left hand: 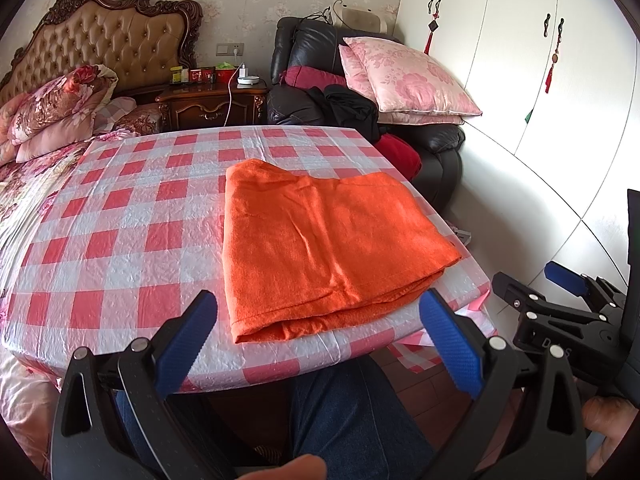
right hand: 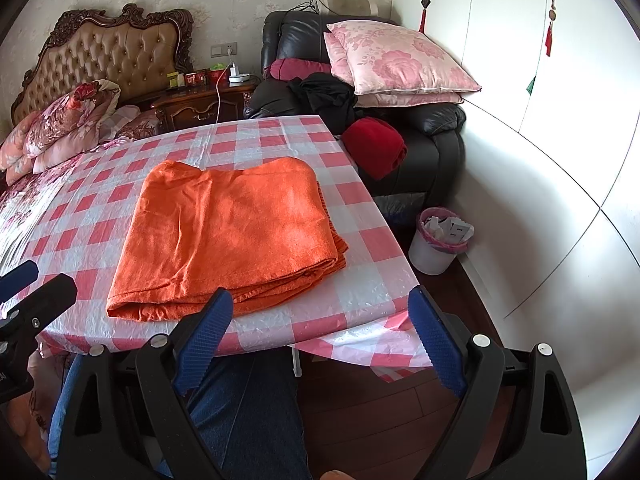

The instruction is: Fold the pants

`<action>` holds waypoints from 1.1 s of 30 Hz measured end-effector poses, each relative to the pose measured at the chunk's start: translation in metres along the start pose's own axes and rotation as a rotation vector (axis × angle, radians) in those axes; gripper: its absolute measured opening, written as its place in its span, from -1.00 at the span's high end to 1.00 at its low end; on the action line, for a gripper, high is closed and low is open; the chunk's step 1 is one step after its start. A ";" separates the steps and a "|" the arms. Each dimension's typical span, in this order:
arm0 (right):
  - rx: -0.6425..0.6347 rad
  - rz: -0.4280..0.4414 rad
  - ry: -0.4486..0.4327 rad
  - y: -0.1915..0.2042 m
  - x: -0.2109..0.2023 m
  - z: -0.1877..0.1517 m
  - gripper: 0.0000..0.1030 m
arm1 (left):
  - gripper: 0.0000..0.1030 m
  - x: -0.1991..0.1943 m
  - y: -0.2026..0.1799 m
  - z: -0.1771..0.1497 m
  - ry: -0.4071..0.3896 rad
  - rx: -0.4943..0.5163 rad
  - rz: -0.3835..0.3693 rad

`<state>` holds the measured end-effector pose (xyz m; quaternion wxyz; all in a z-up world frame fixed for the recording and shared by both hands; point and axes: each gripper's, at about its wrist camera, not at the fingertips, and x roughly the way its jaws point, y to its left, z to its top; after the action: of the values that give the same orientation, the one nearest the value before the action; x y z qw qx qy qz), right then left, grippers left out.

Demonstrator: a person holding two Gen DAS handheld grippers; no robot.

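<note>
Orange cotton pants (left hand: 320, 240) lie folded into a compact, layered rectangle on the red-and-white checked plastic tablecloth (left hand: 120, 216), near its front right corner. By the look of it the folding is done; at most a little squaring of the stacked edges remains. Both the left gripper (left hand: 318, 340) and the right gripper (right hand: 320, 328) hang short of the table with blue fingers spread, empty. Beyond stand a tufted headboard (left hand: 112, 36), black leather armchair (left hand: 436, 148) and white wardrobe (left hand: 520, 60).

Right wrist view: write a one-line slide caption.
Orange pants lie folded on the checked tablecloth, with the open right tongs held back at the table's near edge.
</note>
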<state>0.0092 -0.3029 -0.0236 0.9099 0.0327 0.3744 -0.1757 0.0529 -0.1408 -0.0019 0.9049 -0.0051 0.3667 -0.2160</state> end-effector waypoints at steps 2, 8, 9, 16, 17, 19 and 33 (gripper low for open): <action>0.000 0.001 0.000 0.001 0.000 -0.001 -0.67 | -0.96 0.000 0.000 0.000 0.000 0.000 0.000; 0.001 0.001 0.000 0.000 0.000 0.000 -0.67 | -0.96 0.000 0.000 0.000 0.000 0.000 0.000; 0.001 0.001 0.000 0.000 0.000 0.000 -0.67 | -0.96 0.000 0.000 0.000 -0.001 0.001 0.000; 0.001 0.001 0.000 0.000 0.000 0.000 -0.67 | -0.96 0.000 0.000 0.000 -0.001 0.001 0.000; 0.001 0.001 0.001 0.000 0.000 0.000 -0.67 | -0.96 0.000 0.000 0.000 0.000 0.001 0.000; 0.001 0.001 0.001 0.000 0.000 0.000 -0.67 | -0.96 0.000 0.000 0.000 0.000 0.001 0.000; -0.005 -0.005 -0.003 -0.001 -0.001 -0.001 -0.67 | -0.96 0.000 -0.001 0.000 0.000 0.000 0.000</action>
<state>0.0073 -0.3029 -0.0232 0.9101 0.0291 0.3734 -0.1773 0.0526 -0.1415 -0.0023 0.9049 -0.0052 0.3666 -0.2162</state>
